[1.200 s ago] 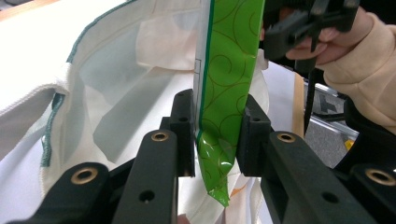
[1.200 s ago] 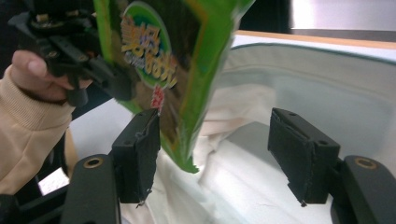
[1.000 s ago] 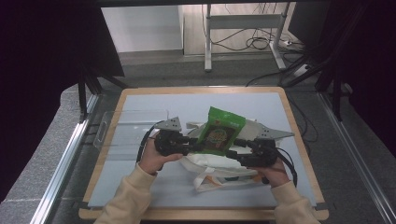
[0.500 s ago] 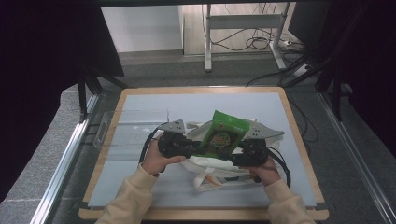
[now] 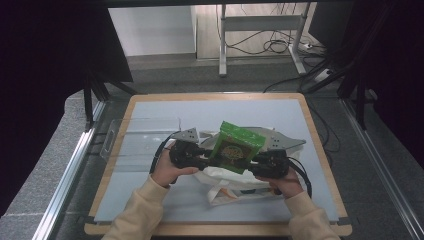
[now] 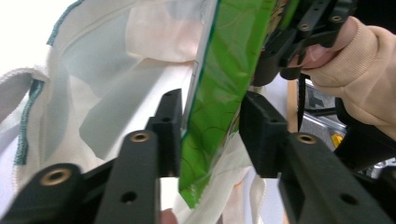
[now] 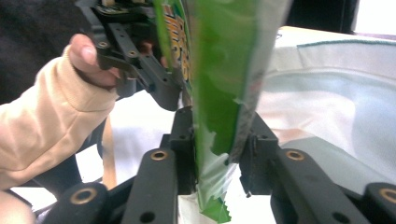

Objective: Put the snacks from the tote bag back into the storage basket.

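High view: green snack bag (image 5: 234, 147) stands between my left gripper (image 5: 200, 154) and right gripper (image 5: 257, 162), over the white cloth bag (image 5: 225, 182). Left gripper view adds daylight beside the pads, jaws just opened. Right gripper view shows jaws just closed, pinching the packet's lower edge.

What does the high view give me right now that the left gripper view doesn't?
High view: the whole table, with the green packet held upright over the white cloth bag, one claw at each side. Left gripper view: the left claw up close, its jaws just opening and seemingly standing off the packet. Both: packet, bag, and the right claw, which has just been closing with the packet between its jaws.
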Demonstrator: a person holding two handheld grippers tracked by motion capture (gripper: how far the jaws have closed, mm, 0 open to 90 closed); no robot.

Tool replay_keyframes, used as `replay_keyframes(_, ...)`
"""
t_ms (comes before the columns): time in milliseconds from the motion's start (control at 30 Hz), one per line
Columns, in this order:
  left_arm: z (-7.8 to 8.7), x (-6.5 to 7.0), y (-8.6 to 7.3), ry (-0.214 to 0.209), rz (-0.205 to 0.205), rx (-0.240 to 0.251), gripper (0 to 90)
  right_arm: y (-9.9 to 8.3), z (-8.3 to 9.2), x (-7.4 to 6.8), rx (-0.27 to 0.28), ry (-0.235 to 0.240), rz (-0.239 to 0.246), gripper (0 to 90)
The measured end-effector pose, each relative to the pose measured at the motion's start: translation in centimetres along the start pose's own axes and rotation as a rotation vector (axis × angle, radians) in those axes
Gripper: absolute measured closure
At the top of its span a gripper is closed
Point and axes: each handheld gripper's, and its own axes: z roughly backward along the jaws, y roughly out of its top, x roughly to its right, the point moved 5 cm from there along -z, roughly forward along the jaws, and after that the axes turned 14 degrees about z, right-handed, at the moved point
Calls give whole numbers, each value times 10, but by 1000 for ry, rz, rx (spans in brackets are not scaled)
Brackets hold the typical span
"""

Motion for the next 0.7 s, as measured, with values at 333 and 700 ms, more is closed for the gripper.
replay_keyframes(333, 5, -1, 2, 38, -7, 19, 417, 5, 16, 6, 8, -45, 14, 713)
replay_keyframes(700, 7, 2, 2, 79, -43, 14, 398, 6, 26, 9, -52, -108, 58, 713)
